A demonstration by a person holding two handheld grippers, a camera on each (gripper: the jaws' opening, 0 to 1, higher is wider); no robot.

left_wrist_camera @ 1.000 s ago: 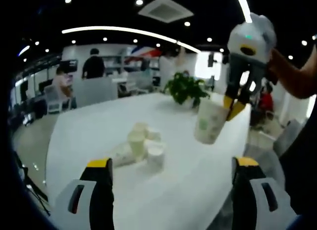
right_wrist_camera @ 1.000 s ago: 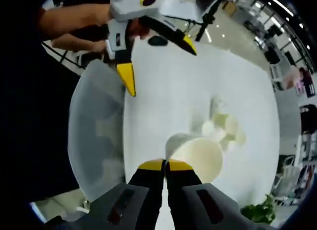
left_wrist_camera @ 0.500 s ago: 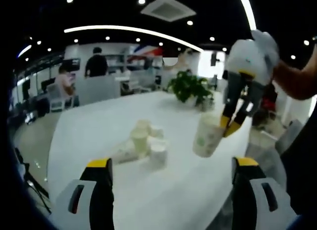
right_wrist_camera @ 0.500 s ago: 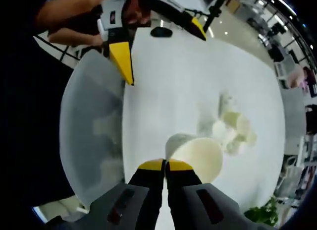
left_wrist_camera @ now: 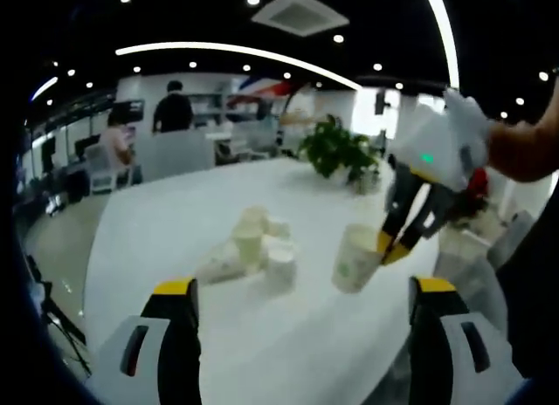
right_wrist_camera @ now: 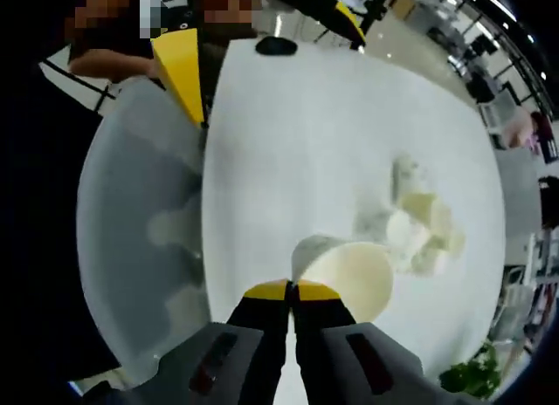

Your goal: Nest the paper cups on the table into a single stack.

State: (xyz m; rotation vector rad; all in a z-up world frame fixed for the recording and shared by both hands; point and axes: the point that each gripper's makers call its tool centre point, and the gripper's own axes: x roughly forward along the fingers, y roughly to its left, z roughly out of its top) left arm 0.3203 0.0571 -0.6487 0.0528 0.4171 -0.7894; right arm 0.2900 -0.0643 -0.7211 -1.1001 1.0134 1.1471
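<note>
Cup (left_wrist_camera: 354,259) pinched at its rim by the right gripper (left_wrist_camera: 395,245), jaws closed on it, tilted and held above the white tabletop (left_wrist_camera: 166,239) beside the cup cluster (left_wrist_camera: 253,245), near the tabletop's right edge. Left gripper (left_wrist_camera: 301,335) jaws wide open, holding nothing, bare tabletop between them. Plant (left_wrist_camera: 338,152) at the far edge.

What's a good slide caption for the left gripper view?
Right gripper carries a paper cup toward clustered cups.
</note>
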